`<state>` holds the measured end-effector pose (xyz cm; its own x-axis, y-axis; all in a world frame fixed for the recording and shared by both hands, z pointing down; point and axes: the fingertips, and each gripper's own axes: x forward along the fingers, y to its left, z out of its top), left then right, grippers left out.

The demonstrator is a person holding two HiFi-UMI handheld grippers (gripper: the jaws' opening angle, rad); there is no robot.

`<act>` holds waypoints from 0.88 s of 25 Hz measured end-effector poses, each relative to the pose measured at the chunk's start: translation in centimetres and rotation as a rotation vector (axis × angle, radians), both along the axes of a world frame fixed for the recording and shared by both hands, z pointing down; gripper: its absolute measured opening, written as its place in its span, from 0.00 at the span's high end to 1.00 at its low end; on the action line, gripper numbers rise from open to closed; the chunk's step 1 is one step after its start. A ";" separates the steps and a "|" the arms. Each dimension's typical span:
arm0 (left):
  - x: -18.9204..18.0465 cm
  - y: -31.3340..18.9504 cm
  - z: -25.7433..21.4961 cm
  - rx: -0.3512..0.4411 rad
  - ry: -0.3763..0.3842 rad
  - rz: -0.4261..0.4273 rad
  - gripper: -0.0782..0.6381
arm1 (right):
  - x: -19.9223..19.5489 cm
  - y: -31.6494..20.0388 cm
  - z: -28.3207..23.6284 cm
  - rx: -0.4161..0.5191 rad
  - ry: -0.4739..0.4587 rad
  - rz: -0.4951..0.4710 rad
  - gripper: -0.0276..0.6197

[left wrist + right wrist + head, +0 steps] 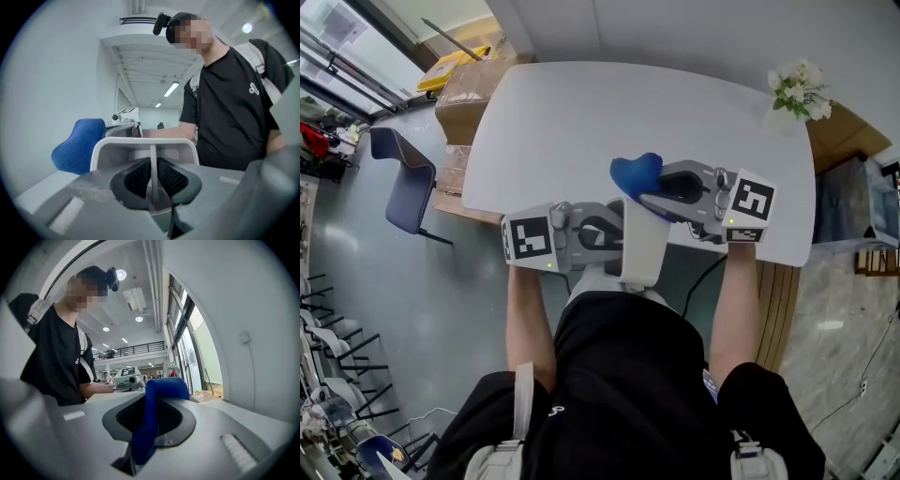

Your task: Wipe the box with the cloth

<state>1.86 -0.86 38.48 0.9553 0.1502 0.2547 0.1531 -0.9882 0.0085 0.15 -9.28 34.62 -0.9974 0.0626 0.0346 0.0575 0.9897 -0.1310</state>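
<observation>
In the head view the white box (645,253) hangs over the near edge of the white table (562,122), in front of the person's body. My left gripper (614,234) reaches in from the left and is shut on it. The left gripper view shows the black pads (171,178) pinching a thin inner wall of the open box (108,151). A blue cloth (636,173) bunches up just beyond the box, with my right gripper (654,194) shut on it. In the right gripper view the cloth (161,390) runs between the jaws of the gripper (150,420) and folds over their tips.
A vase of white flowers (800,91) stands at the table's far right corner. Cardboard boxes (467,92) and a blue chair (408,178) stand on the floor left of the table. The person's torso is close behind both grippers.
</observation>
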 end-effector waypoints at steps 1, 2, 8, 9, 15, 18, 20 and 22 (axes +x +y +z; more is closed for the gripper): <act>0.0 0.3 -0.8 -0.020 0.036 0.006 0.82 | 0.1 0.1 0.1 -0.012 -0.003 -0.016 0.87; -0.1 0.5 -1.4 -0.033 0.067 0.013 0.82 | 0.2 0.2 0.2 -0.023 -0.009 -0.031 0.87; -1.0 0.5 -4.1 -0.071 0.210 0.037 0.82 | 0.3 0.4 0.4 -0.105 -0.101 -0.087 0.87; -1.1 0.5 -4.4 -0.067 0.234 0.041 0.82 | 0.3 0.4 0.4 -0.114 -0.117 -0.091 0.87; -1.8 0.3 -6.6 -0.058 0.375 0.060 0.82 | 0.9 0.4 -0.1 -0.148 -0.195 -0.097 0.87; -1.9 -0.1 -7.8 -0.054 0.447 0.057 0.82 | 1.2 0.3 0.2 -0.154 -0.200 -0.090 0.87; -2.1 -0.6 -8.6 -0.047 0.495 0.047 0.82 | 1.2 0.3 0.4 -0.158 -0.203 -0.086 0.87; -2.3 -1.3 -9.3 -0.039 0.538 0.019 0.82 | 1.3 0.5 0.5 -0.161 -0.211 -0.087 0.87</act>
